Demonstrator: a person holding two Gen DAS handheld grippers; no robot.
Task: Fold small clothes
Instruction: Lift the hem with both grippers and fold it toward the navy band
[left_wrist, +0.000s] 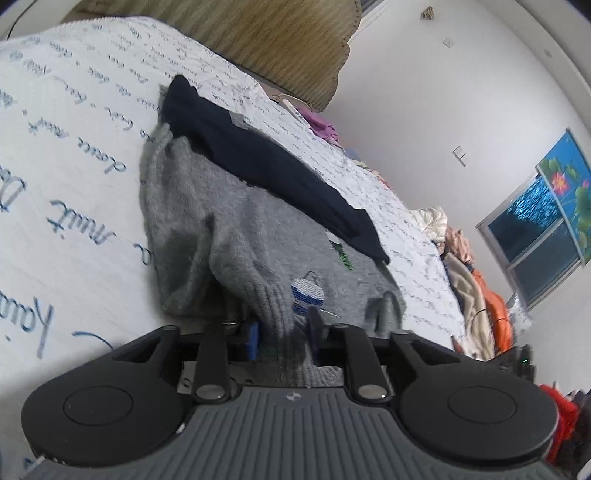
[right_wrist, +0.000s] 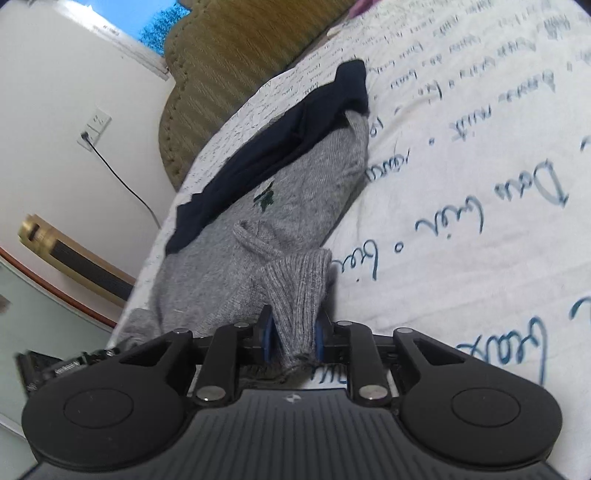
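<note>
A small grey knit sweater (left_wrist: 236, 229) with a dark navy band (left_wrist: 266, 162) and small embroidered motifs lies on the white bedsheet with blue script (left_wrist: 74, 147). My left gripper (left_wrist: 282, 338) is shut on a ribbed grey cuff (left_wrist: 275, 306) of the sweater, held just above the sheet. In the right wrist view the same sweater (right_wrist: 280, 206) stretches away from me, navy band (right_wrist: 295, 125) on its far left side. My right gripper (right_wrist: 293, 341) is shut on another ribbed cuff (right_wrist: 299, 295) of the sweater.
A tan padded headboard (left_wrist: 266, 40) stands behind the bed, also in the right wrist view (right_wrist: 240, 62). A pile of assorted clothes (left_wrist: 469, 273) lies along the bed's far edge. A wall socket with a black cable (right_wrist: 96, 129) is on the wall at left.
</note>
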